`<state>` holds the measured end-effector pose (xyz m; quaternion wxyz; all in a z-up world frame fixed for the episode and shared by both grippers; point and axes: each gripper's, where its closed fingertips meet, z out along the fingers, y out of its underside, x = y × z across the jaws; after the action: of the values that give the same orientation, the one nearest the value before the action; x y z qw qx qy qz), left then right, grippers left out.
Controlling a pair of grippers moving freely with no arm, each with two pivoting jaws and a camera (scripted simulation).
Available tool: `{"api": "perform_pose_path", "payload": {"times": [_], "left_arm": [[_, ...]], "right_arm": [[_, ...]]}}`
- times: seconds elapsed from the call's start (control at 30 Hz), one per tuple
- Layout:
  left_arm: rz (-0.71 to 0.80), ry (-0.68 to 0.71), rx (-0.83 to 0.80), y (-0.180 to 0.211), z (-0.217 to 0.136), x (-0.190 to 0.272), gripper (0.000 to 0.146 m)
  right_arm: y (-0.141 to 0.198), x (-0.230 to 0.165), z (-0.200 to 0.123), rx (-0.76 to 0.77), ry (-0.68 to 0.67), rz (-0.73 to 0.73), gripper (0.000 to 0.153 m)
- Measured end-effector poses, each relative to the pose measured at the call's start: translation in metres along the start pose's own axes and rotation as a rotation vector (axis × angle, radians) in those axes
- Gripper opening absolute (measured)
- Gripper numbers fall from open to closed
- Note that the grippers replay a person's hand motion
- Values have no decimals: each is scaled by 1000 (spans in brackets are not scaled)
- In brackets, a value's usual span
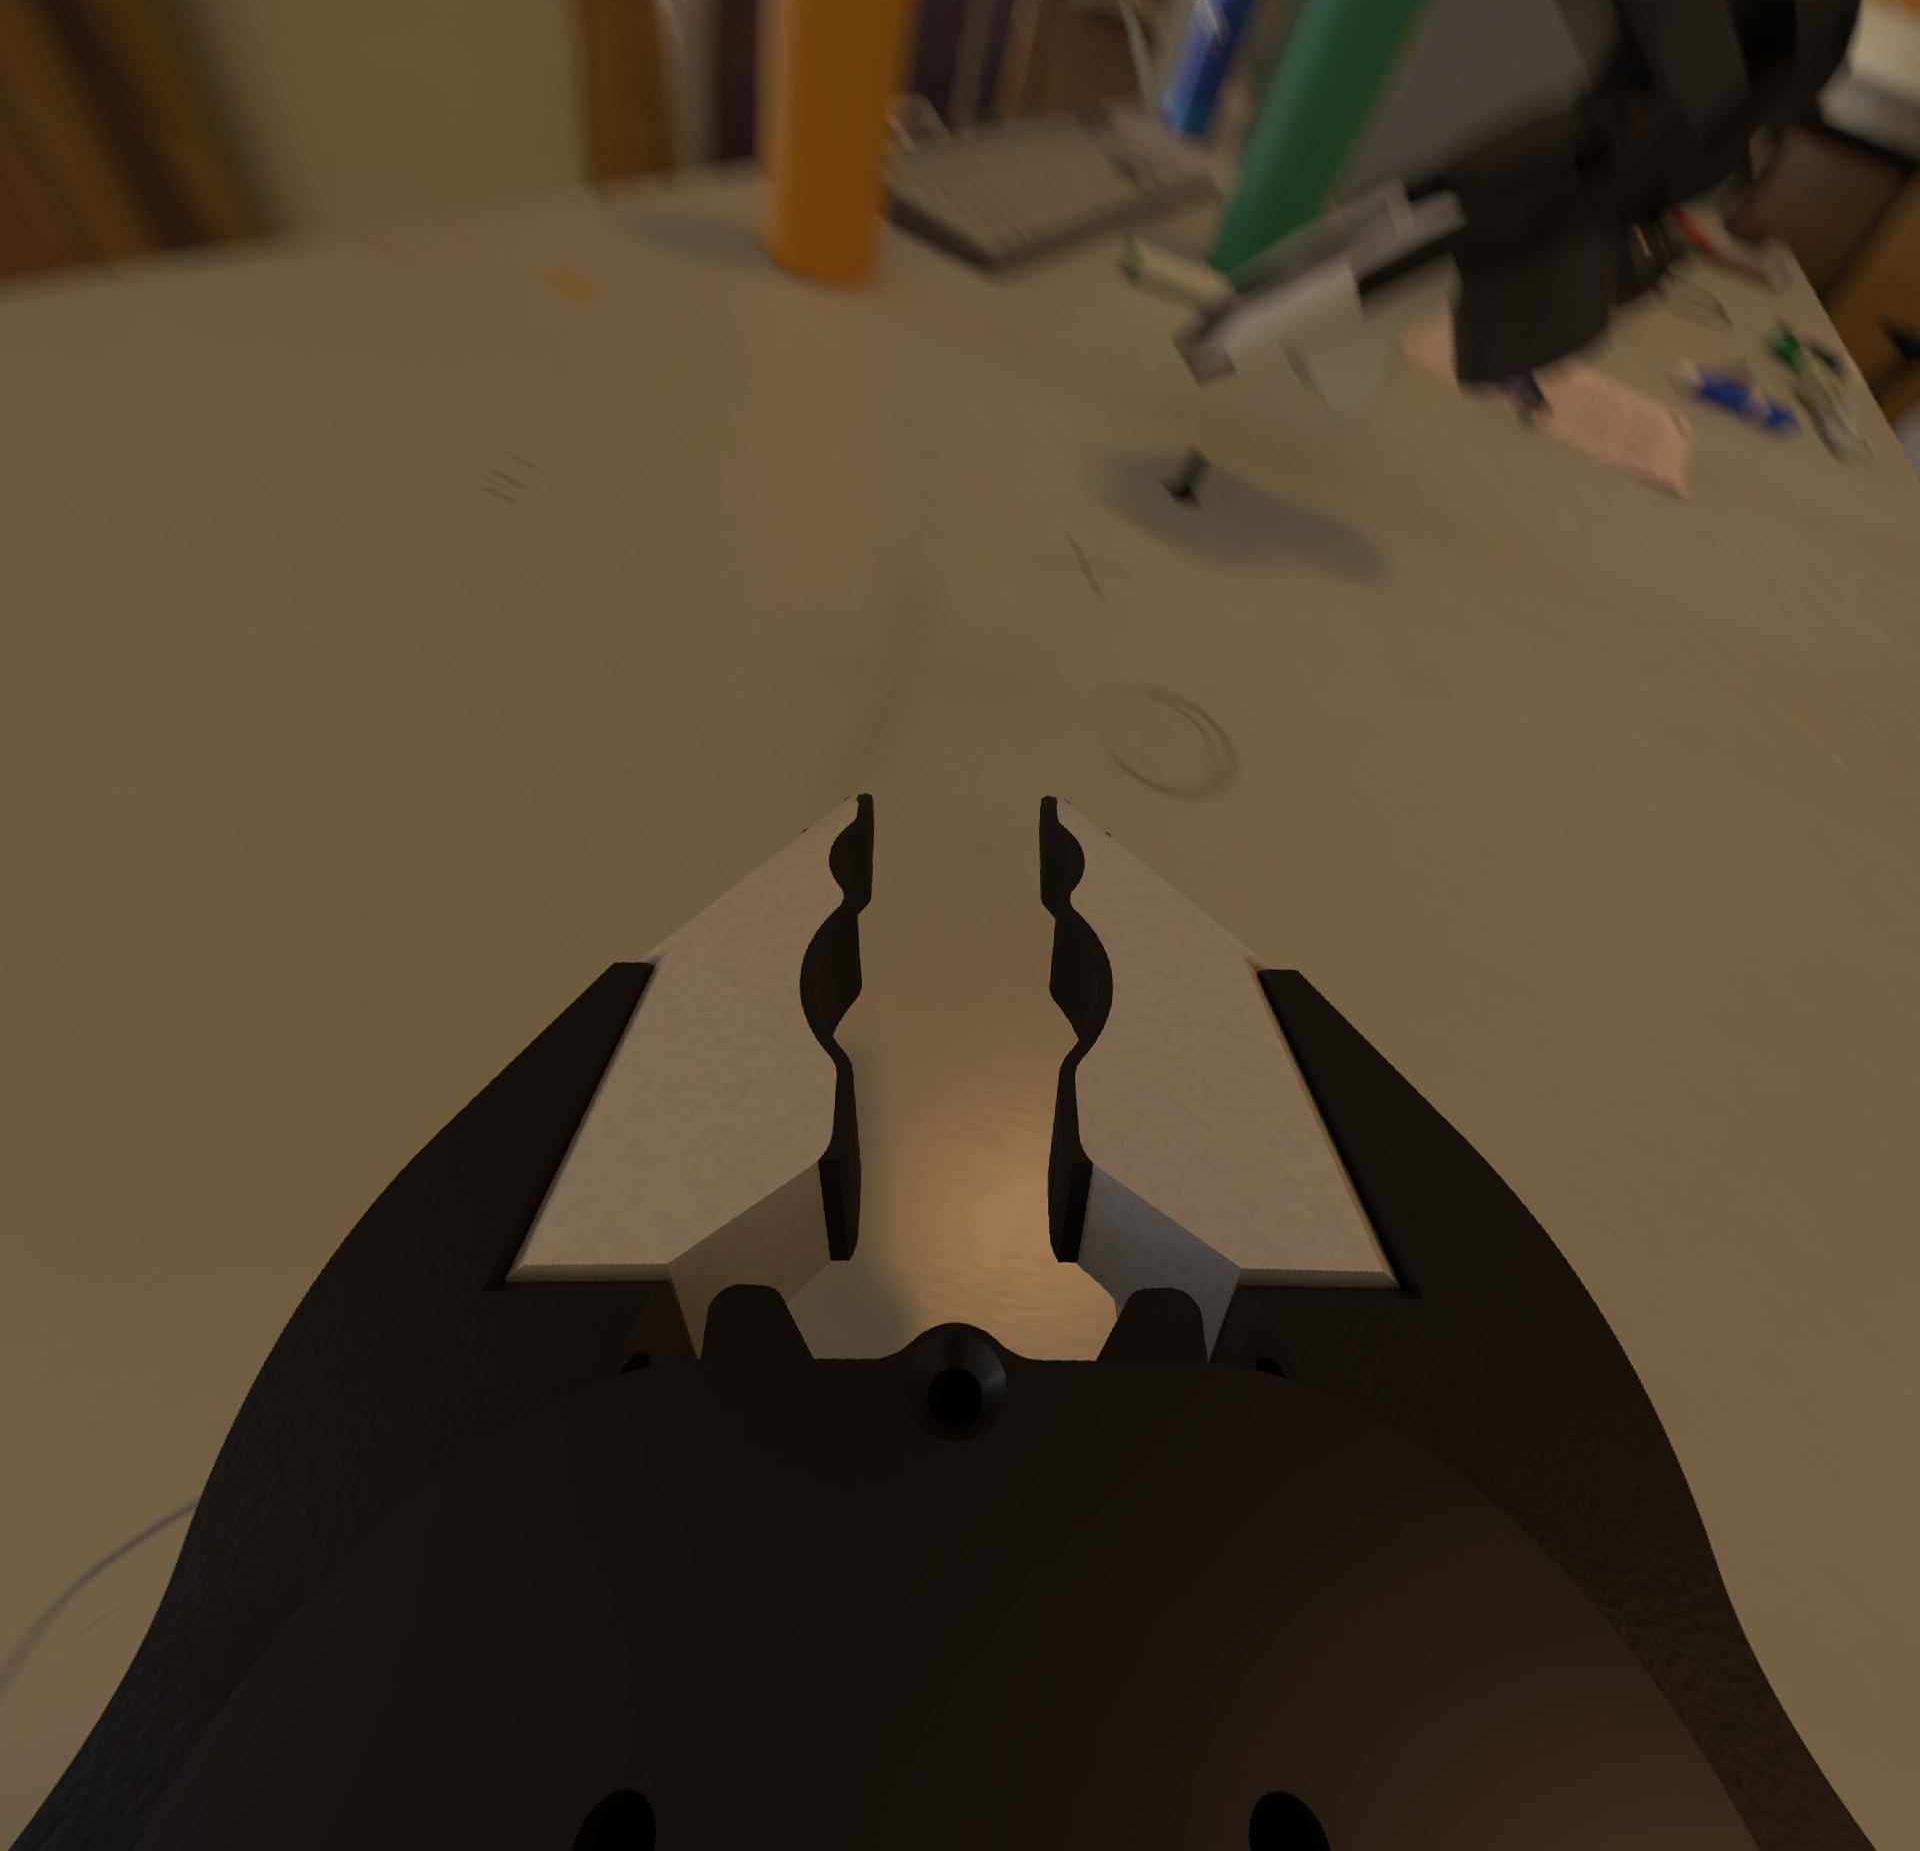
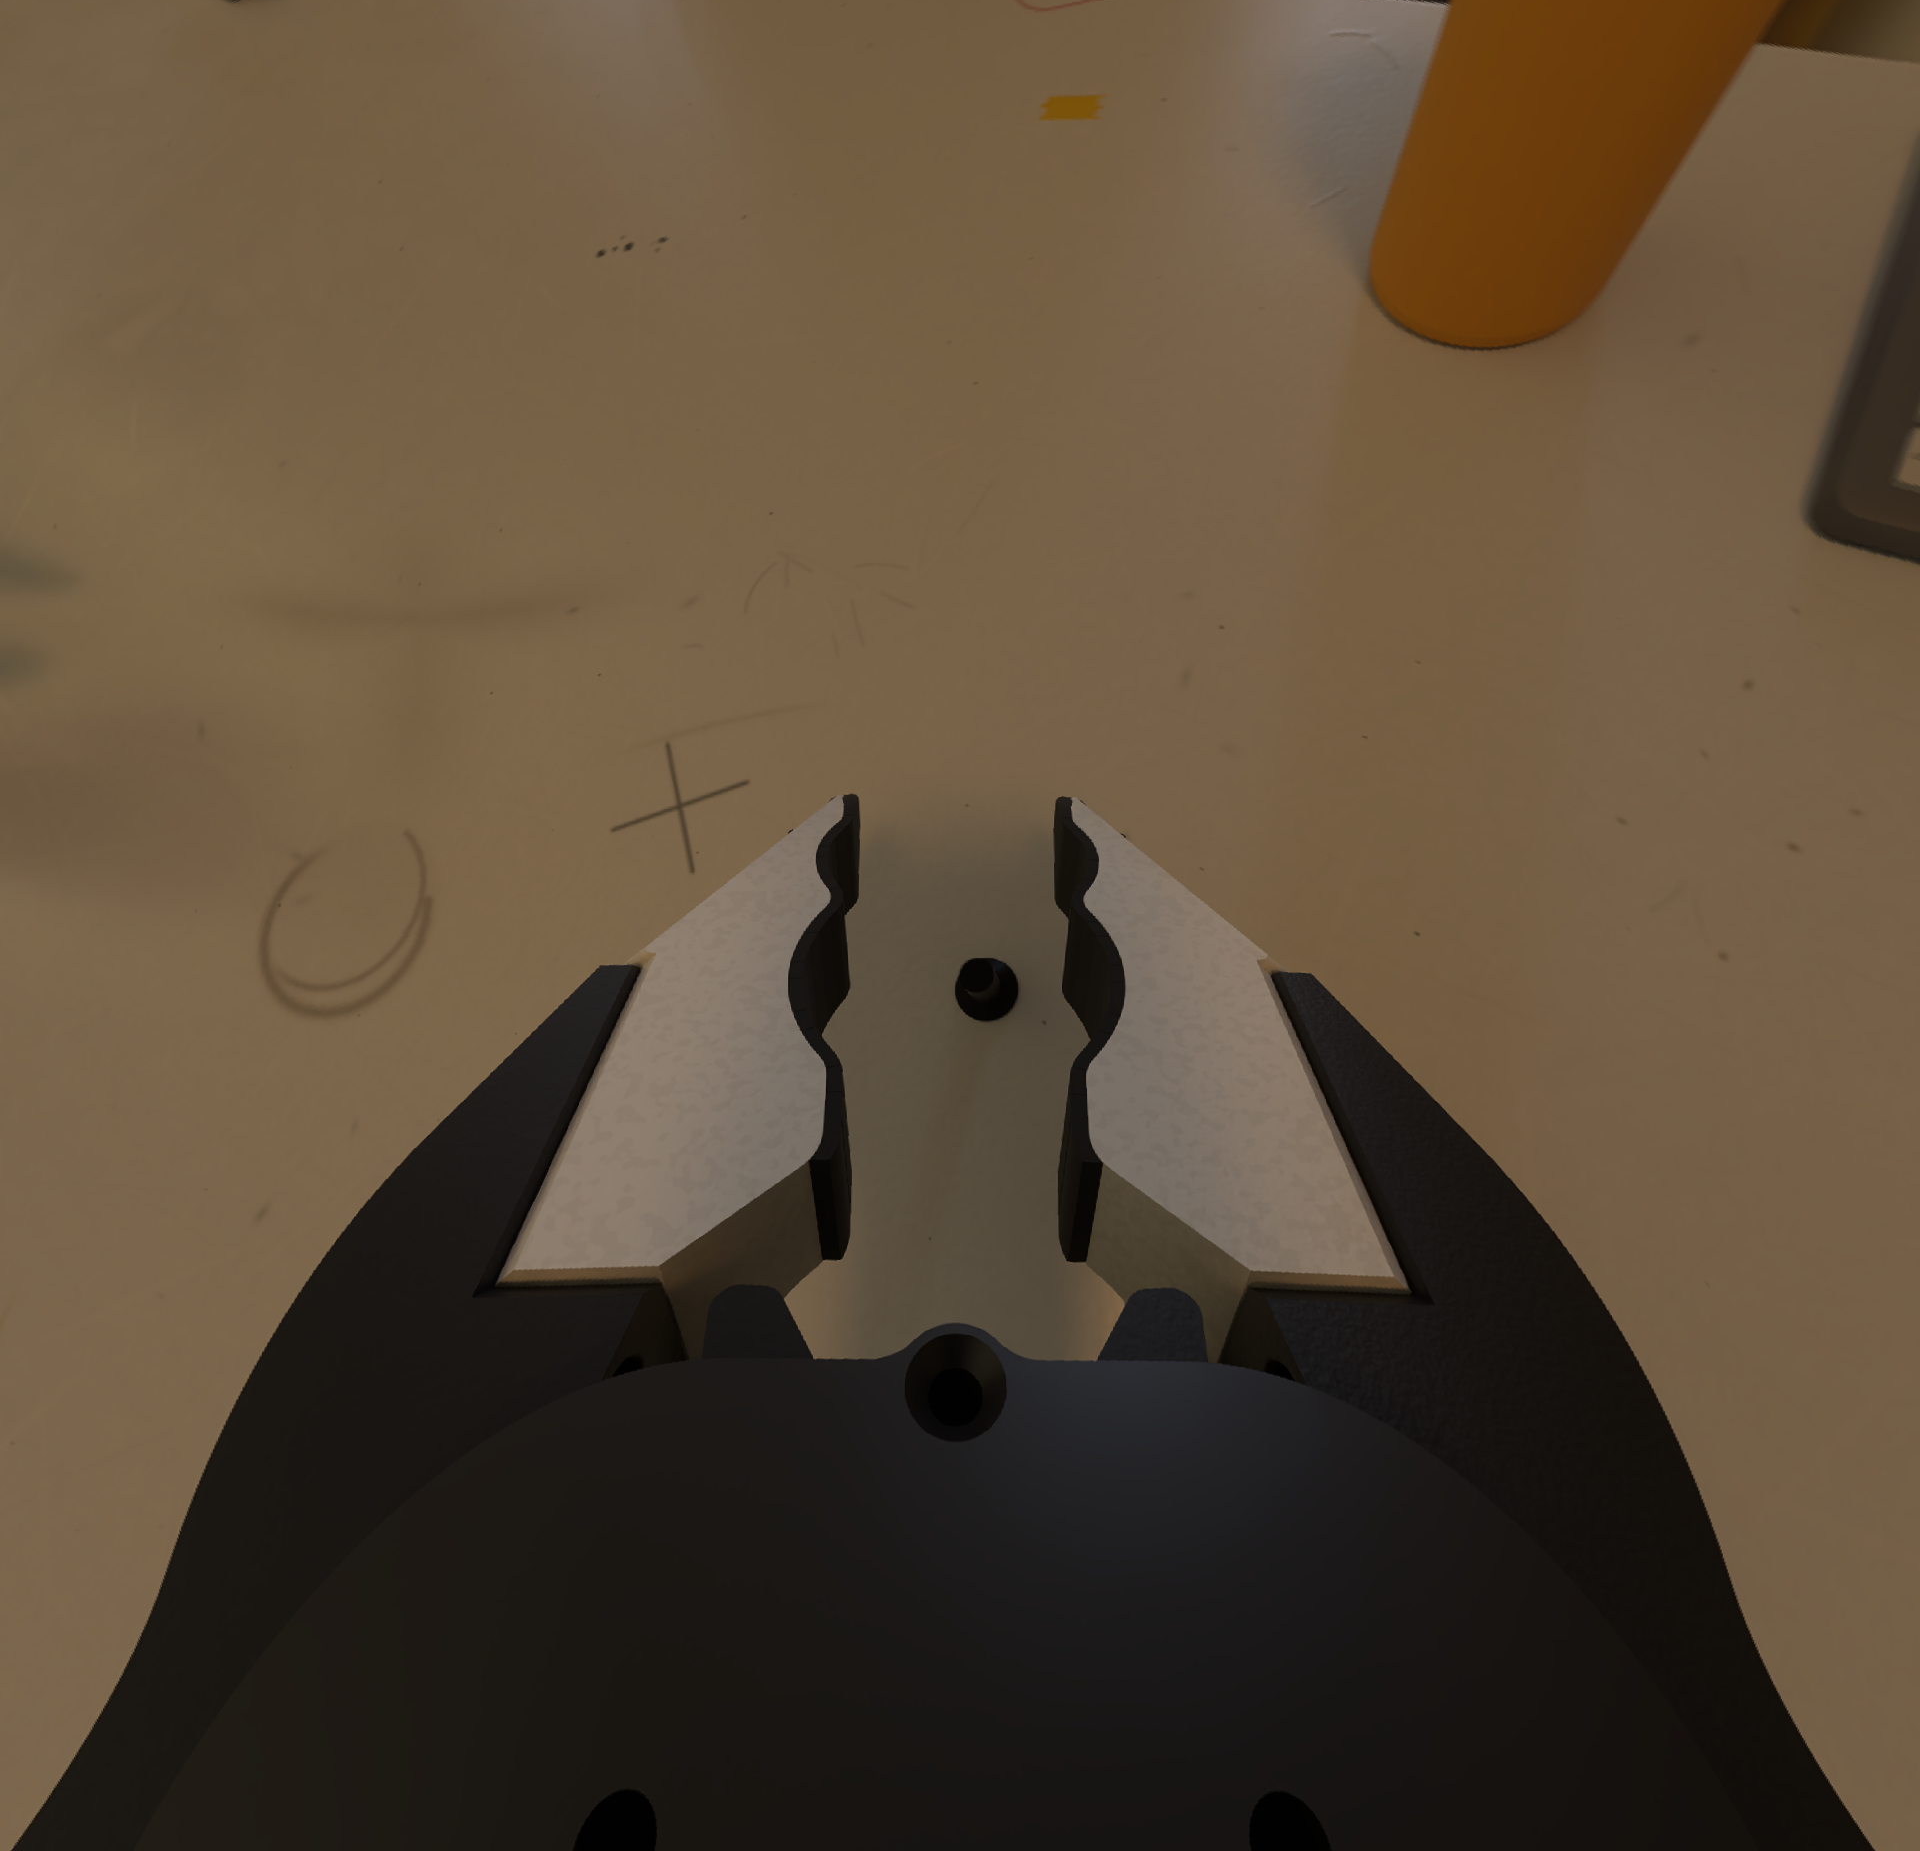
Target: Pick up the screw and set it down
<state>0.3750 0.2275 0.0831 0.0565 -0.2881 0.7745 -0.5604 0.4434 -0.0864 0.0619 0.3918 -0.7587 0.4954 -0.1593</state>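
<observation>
Each tool, left (image 1: 957,814) and right (image 2: 957,814), had a matte black rounded body, two pale speckled wedge-shaped fingers (image 2: 727,1053) lined with black scalloped pads, and one recessed central screw hole.

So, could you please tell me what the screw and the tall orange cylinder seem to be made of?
The screw looks like dark, blackened metal: small, near-black, with a dull sheen on its head, though coated steel or plastic cannot be told apart. The orange cylinder looks like smooth matte plastic or painted tube: even colour, soft highlights, no grain.
</observation>
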Motion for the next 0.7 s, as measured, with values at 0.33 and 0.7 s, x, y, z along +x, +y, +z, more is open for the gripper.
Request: {"api": "perform_pose_path", "payload": {"times": [0.33, 0.7], "left_arm": [[-201, -435, 195, -7, -72, -115, 34], [-297, -363, 190, -7, -67, -112, 34]], "right_arm": [[9, -16, 24, -43, -71, 34, 36], [-24, -30, -20, 209, -373, 240, 38]]}}
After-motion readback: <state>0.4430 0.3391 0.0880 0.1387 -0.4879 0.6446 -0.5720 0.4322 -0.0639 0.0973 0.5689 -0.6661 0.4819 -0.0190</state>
